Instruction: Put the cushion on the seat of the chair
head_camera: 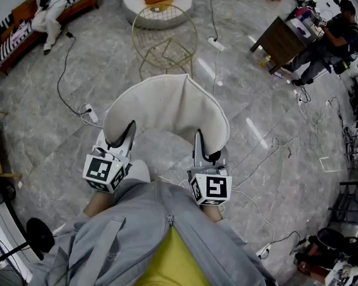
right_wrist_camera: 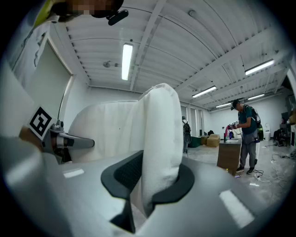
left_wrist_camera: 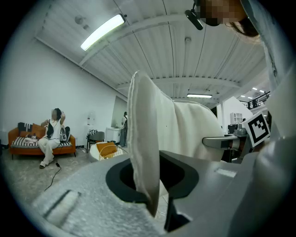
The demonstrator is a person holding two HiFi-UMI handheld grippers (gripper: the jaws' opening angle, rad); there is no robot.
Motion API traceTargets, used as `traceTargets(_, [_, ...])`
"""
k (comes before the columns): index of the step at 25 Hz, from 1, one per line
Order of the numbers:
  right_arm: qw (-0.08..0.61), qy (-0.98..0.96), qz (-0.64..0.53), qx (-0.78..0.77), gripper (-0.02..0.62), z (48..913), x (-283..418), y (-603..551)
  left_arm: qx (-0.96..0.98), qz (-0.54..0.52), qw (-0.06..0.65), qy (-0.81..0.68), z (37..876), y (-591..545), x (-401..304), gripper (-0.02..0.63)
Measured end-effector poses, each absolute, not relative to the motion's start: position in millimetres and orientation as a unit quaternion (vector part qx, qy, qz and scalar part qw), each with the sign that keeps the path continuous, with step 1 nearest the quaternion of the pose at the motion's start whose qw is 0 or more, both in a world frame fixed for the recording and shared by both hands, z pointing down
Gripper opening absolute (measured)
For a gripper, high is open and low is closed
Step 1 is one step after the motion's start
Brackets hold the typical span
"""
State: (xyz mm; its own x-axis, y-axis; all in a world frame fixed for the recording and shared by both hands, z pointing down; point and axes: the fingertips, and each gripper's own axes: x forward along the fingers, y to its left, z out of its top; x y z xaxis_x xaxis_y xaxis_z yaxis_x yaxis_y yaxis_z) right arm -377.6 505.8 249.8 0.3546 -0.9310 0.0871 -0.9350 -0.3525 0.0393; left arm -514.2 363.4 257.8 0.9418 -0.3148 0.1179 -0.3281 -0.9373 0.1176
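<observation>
We count one cream cushion (head_camera: 169, 108), held off the floor (head_camera: 279, 103), apparently well short of one wire chair (head_camera: 165, 40). Two clamp its side edges: left hand-held gripper (head_camera: 129, 131) and right hand-held gripper (head_camera: 199, 141).

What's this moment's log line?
left gripper: jaws shut on cushion | right gripper: jaws shut on cushion | cushion: not yet on chair

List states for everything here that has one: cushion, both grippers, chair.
cushion: lifted off the floor, bowed between the two grippers, not on the chair.
left gripper: shut on the cushion's edge.
right gripper: shut on the cushion's opposite edge.
wire chair: upright on the floor ahead, seat bare.
</observation>
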Motion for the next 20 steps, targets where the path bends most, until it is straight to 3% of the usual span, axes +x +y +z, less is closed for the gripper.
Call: traceTargets(20, [0.044,-0.549,0.024,0.835,0.069,258.7,-312.5,464.8,0.986,0.036,0.086,-0.140,272.7,313.2,-443.1,0.058])
